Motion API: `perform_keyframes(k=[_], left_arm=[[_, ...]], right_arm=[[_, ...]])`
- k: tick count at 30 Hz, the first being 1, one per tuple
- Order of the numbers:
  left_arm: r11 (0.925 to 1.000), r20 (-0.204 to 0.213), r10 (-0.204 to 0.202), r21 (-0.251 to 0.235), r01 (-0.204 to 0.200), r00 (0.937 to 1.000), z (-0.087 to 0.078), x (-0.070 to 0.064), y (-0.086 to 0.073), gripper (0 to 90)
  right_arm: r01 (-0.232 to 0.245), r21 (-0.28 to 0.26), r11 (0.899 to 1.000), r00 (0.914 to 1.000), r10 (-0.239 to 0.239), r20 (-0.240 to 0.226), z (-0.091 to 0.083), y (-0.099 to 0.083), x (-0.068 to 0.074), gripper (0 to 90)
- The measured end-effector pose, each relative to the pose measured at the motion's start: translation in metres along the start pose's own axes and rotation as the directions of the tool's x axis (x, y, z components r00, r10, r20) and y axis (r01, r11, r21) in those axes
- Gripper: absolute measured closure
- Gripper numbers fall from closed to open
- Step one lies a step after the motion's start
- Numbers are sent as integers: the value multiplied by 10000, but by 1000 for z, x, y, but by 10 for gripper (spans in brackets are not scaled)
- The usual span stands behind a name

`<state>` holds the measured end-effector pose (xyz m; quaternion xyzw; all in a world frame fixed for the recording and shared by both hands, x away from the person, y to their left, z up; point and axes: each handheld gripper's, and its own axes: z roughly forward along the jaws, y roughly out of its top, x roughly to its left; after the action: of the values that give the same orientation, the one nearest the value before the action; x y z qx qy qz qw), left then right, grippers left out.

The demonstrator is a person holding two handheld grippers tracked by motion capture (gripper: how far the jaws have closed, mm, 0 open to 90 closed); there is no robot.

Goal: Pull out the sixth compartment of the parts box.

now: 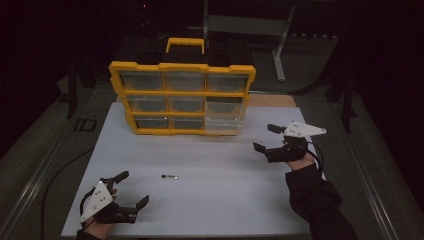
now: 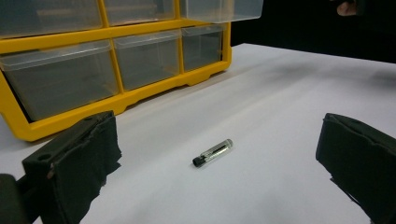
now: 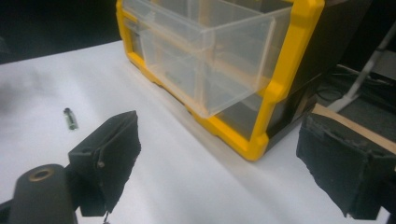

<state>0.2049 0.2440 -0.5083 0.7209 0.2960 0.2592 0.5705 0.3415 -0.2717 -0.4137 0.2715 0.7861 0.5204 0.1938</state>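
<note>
Nearest in the high view, the left gripper (image 1: 129,190) rests at the white worktop's (image 1: 215,200) near left corner, jaws spread and empty. A small vial (image 1: 170,176) lies flat just beyond it, touching neither gripper. The right gripper (image 1: 267,137) sits well apart at the right, jaws also spread, near the yellow drawer organizer (image 1: 182,67) standing upright at the far edge.

Left gripper view: the vial (image 2: 213,152) lies between and ahead of the parted jaws.

Right gripper view: parted jaws face the organizer's (image 3: 285,70) corner, where one clear drawer (image 3: 219,56) juts out; the vial (image 3: 70,118) lies off left.
</note>
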Motion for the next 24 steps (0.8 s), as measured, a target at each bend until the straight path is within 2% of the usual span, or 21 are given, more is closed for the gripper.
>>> perform_keyframes(k=[8, 17, 24], left_arm=[[10000, -16, 24, 3, -24, 10000, 0, 0, 0, 0], [10000, -27, 27, 24, -27, 10000, 0, 0, 0, 0], [10000, -30, 32, 30, -32, 10000, 0, 0, 0, 0]], right_arm=[[-335, 20, 9994, 9988, 334, 362, -8, -24, 3, 125], [-129, 247, 9996, 9963, 107, 858, -15, -49, 15, 113], [-175, 128, 9998, 9967, 164, 800, -22, -62, 22, 112]])
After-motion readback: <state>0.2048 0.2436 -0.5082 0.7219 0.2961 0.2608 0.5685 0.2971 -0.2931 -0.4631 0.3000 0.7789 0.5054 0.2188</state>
